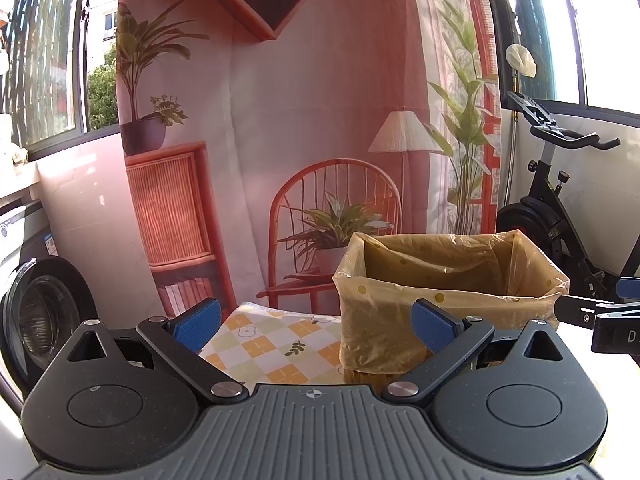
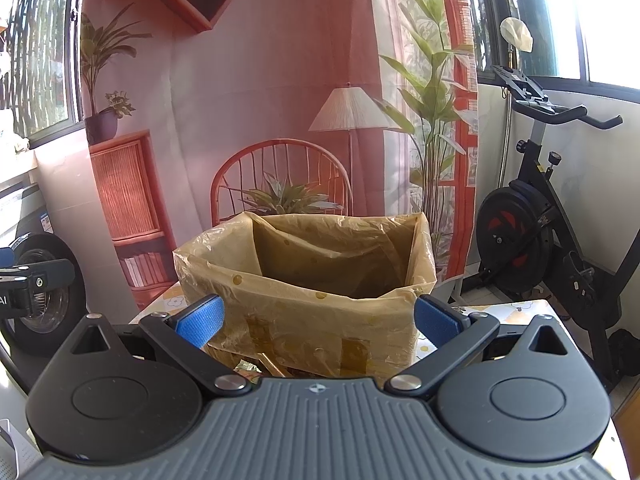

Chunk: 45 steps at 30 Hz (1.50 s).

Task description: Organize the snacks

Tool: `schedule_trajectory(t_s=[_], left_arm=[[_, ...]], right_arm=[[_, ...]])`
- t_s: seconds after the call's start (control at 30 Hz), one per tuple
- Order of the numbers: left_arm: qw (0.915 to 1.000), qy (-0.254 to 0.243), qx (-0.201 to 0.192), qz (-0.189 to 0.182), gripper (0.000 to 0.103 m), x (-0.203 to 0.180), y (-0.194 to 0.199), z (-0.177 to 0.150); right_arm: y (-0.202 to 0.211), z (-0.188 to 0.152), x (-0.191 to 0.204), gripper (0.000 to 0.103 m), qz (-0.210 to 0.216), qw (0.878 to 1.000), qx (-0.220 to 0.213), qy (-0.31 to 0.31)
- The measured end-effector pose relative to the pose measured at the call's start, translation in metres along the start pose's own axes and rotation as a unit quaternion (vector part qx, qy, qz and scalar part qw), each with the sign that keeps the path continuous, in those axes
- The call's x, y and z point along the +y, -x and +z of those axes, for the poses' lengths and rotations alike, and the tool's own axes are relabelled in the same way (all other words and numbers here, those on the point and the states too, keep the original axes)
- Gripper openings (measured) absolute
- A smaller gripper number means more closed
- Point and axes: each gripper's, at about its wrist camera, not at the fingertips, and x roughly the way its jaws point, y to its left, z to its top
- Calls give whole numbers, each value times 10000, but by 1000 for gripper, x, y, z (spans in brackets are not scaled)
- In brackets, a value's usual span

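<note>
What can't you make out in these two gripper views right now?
- Contents of the lined box: its front wall hides the bottom in both views.
- Snack wrappers, right wrist view: mostly covered by the right gripper body.
- Table front, left wrist view: blocked by the left gripper.

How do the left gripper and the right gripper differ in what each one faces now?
The left gripper faces the checked tablecloth, the lined box off to its right. The right gripper faces that box squarely. Both are open and empty.
</note>
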Motion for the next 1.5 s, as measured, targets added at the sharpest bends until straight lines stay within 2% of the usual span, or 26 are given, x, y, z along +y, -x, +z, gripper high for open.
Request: schedule_trajectory(t_s=[1.5], left_arm=[[10000, 10, 12, -13, 102, -2, 1, -3]], right_arm=[[0, -1, -1, 103, 4, 10000, 29, 0]])
